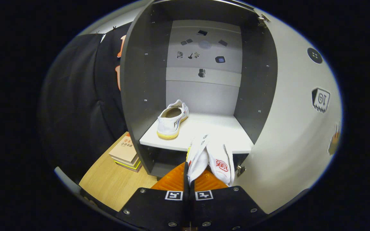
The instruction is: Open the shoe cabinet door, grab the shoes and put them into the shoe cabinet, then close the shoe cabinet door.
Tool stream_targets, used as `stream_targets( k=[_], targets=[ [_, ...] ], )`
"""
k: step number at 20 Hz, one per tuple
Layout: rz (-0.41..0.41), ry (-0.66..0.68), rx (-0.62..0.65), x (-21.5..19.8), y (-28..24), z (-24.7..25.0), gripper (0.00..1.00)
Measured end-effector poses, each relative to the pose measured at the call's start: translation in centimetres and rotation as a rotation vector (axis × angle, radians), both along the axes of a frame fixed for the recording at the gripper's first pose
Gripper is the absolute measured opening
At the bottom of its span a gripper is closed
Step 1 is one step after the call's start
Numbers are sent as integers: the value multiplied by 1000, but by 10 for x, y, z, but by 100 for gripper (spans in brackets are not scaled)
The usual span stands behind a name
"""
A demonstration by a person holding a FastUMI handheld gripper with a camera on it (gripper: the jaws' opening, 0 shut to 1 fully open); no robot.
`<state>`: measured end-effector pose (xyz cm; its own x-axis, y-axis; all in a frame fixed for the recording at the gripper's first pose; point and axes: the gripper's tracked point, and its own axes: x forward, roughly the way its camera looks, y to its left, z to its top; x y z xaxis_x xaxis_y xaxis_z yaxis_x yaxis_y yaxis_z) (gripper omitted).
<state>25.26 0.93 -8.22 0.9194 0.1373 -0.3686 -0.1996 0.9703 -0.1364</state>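
Gripper (189, 179) fingers are pressed together on the second shoe (210, 158), pinching its cloth upper so it hangs just ahead of my fingertips at the front lip of the shelf (214, 131). Its long axis points roughly forward, into the shoe cabinet (143, 80), which lies directly ahead with its door (287, 134) swung open on the right. On my assessment, the coming move is a short forward carry onto the bare right half of the shelf. The first shoe (173, 118) already sits on the left half, heel toward me, well apart from my load. Books (125, 152) lie on the wooden table (114, 184) left of the cabinet, out of the path. Nothing obstructs the opening; the door edge close on the right warrants care.
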Motion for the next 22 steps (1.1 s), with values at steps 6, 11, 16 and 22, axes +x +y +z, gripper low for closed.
stream_targets(
  k=[6, 11, 16, 22],
  targets=[
    [16, -12, -31, 93, -5, 18, 0],
    [17, 31, -48, 176, -9, 11, 0],
    [-8, 121, -75, 224, -23, -10, 0],
    [-26, 152, -57, 225, -22, -22, 6]
  ],
)
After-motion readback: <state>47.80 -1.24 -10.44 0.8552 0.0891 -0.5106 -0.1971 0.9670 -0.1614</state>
